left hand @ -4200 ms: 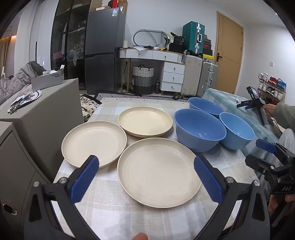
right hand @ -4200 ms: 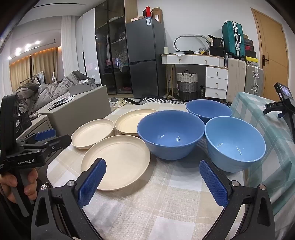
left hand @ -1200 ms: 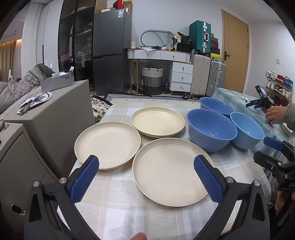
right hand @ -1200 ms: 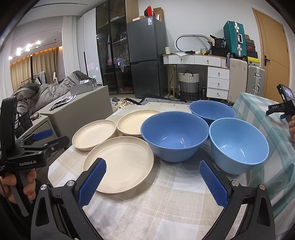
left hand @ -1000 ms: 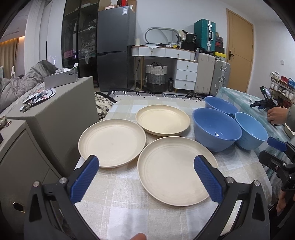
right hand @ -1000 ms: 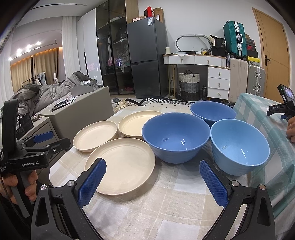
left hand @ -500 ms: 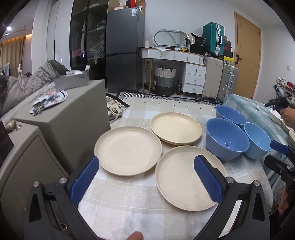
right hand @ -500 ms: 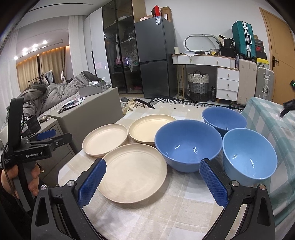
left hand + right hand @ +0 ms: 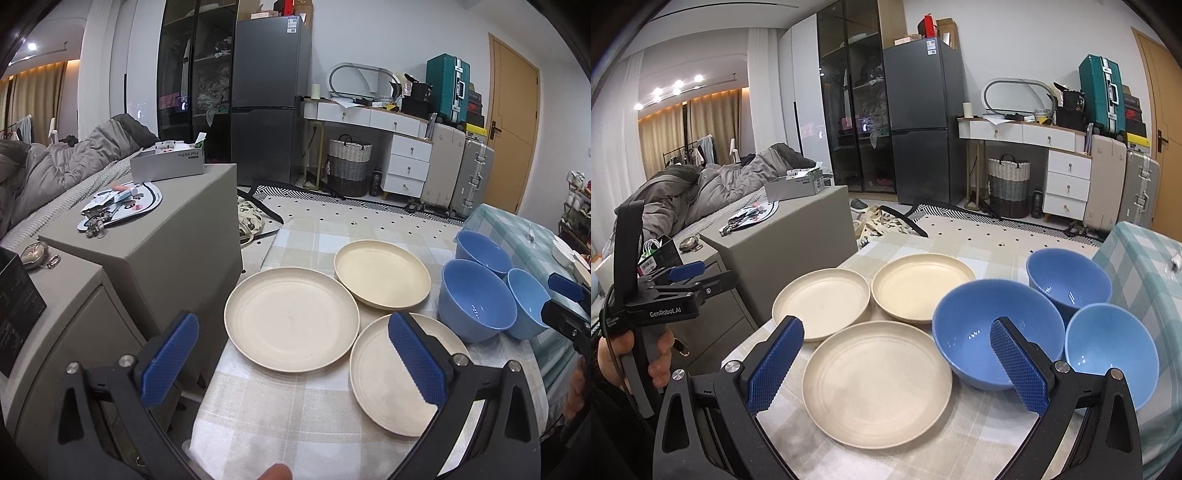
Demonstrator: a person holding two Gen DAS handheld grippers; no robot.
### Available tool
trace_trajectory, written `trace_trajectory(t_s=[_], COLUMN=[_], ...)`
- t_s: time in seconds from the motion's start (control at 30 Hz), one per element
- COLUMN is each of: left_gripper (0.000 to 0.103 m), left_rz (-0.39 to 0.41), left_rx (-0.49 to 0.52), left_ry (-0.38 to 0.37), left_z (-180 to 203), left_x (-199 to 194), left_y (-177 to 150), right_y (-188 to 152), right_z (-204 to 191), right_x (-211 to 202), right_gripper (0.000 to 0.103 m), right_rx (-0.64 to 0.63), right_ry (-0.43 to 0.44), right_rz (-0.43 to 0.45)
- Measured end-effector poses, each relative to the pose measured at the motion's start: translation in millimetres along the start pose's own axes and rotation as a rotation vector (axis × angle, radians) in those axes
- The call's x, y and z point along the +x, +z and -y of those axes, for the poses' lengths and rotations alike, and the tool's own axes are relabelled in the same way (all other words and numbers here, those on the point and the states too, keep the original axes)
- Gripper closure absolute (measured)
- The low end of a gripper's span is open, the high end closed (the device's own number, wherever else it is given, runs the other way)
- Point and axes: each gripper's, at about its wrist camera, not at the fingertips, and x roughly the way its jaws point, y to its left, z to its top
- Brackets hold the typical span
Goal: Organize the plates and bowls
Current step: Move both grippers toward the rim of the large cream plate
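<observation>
**Both tongs apart and empty above the counter; three plates and three bowls lie unstacked.**

Left wrist view: the left tongs (image 9: 291, 354) stand apart, gripping nothing, raised over the near-left edge of the counter (image 9: 317, 236). The left plate (image 9: 291, 319) lies between the blue pads; the near plate (image 9: 399, 373) and far plate (image 9: 382, 273) crowd close beside it, whether touching cannot be told. To stack well, take one plate by its free rim, lift it level, and lower it centred onto another. Only this view shows the right tongs' pad at the far right edge.

Right wrist view: the right tongs (image 9: 895, 365) also stand apart, empty. Here the large bowl (image 9: 997, 349), far bowl (image 9: 1069, 282) and near bowl (image 9: 1112, 354) show full interiors, all empty, clustered right of the plates. This view alone shows a hand (image 9: 631, 358) holding the left tongs' handle.
</observation>
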Motion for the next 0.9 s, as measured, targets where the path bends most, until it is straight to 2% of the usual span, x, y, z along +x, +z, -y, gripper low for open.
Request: trace_trajectory(t_s=[0.33, 0.47, 0.7, 0.9], left_gripper=[0.0, 0.0, 0.0, 0.0], left_rz=[0.026, 0.017, 0.018, 0.007], left_rx=[-0.007, -0.019, -0.01, 0.012], left_ry=[0.022, 0.054, 0.029, 0.041], left_z=[-21, -28, -35, -37], left_x=[12, 23, 36, 47], left_y=[19, 26, 33, 38], right_y=[28, 38, 53, 57], right_z=[-15, -22, -31, -41], right_x=[31, 47, 77, 101], right_gripper=[0.0, 0.0, 0.0, 0.0], right_rx=[-0.033, -0.037, -0.032, -0.042], right_ry=[0.028, 0.047, 0.064, 0.076], right_rz=[-0.018, -0.032, -0.048, -0.07])
